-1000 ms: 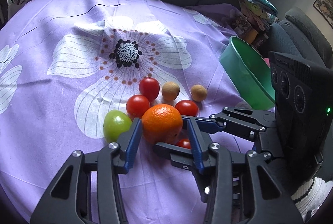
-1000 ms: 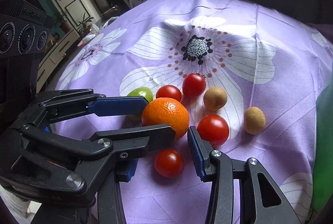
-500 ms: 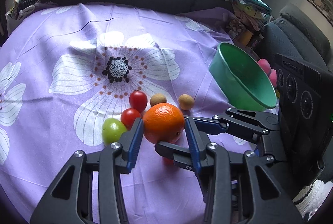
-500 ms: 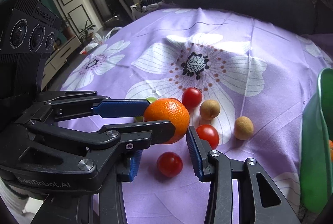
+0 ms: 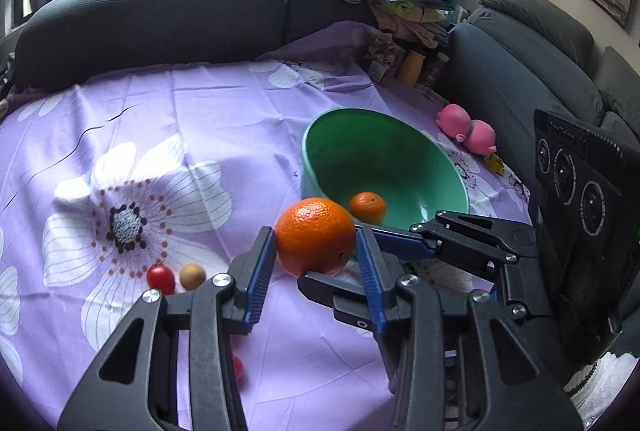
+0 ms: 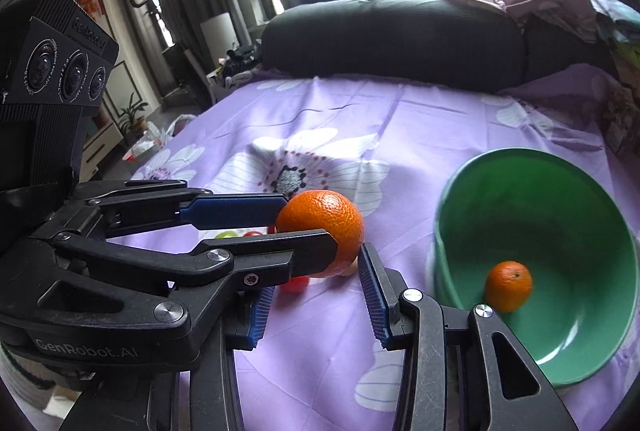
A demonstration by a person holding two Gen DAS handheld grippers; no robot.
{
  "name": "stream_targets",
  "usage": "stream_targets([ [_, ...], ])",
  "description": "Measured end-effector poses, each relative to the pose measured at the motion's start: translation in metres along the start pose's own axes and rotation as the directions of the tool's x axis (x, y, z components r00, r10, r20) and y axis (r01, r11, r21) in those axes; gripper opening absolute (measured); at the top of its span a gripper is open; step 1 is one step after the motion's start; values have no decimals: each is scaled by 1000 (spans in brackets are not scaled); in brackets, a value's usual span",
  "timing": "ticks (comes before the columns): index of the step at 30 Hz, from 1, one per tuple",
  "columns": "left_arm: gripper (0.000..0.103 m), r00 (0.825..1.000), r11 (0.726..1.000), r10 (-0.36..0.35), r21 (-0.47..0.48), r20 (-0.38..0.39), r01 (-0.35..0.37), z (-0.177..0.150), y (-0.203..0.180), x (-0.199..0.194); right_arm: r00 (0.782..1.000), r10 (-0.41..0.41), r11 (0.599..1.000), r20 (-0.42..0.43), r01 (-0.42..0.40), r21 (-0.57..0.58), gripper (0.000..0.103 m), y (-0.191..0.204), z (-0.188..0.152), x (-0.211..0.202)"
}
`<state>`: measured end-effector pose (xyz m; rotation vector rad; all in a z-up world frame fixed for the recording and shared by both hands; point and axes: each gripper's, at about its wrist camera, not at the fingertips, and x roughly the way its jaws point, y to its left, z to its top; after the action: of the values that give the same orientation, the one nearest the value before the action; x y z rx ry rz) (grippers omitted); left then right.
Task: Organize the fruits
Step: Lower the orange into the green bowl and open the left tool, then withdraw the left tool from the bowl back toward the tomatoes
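I see the tabletop (image 5: 192, 119) under its purple flowered cloth spreading ahead of and below both tongs, with a dark sofa (image 5: 152, 19) along its far edge. Ahead and to the right of the left tongs (image 5: 316, 263) sits the green bowl (image 5: 440, 167), tipped so that its opening faces me; in the right wrist view the same bowl (image 6: 592, 215) lies just right of the right tongs (image 6: 316, 295). The left tongs are closed on the big orange (image 5: 315, 235) — their blue pads press it from either side and it hangs clear of the cloth, short of the bowl's near rim. My right tongs stand spread, nothing between the pads; the big orange (image 6: 320, 227) sits just above and ahead of their tips, and the left pair's black finger crosses in front of them. A smaller orange (image 5: 367, 207) rests inside the bowl, near its low side, also plain from the right (image 6: 509, 286). Left of and below the left tongs, on the cloth, a red cherry tomato (image 5: 161, 278) and a brownish little fruit (image 5: 192, 275) lie side by side — nearly touching. Beyond the bowl, to the right, a pink toy (image 5: 466, 127) lies by the tabletop's edge.
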<state>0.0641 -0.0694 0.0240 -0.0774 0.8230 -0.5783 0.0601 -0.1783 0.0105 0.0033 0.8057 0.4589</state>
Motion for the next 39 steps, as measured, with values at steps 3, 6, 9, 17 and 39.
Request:
stream_targets([
  [3,40,999,999,-33,38,-5,33,12,-17,13,999,-44,999,24,44,25,43,-17,0,-14],
  [6,40,998,996,-60,72,-17,62,20,-34,29,996,-84,995,39,81,59,43,-35,-3,-25],
  [9,40,996,992,-87,94,-38,90,28,-46,44,992,-114,989,45,110,96,43,-53,-6,-32],
  [17,40,988,986,-120,105,-95,129,35,-63,78,986,-167,972,20,161,174,43,-89,-14,-37],
  [39,81,995,994,98,-40,-10,-98,6,0,7,981,-190,961,43,177,213,43,-84,-28,-63],
])
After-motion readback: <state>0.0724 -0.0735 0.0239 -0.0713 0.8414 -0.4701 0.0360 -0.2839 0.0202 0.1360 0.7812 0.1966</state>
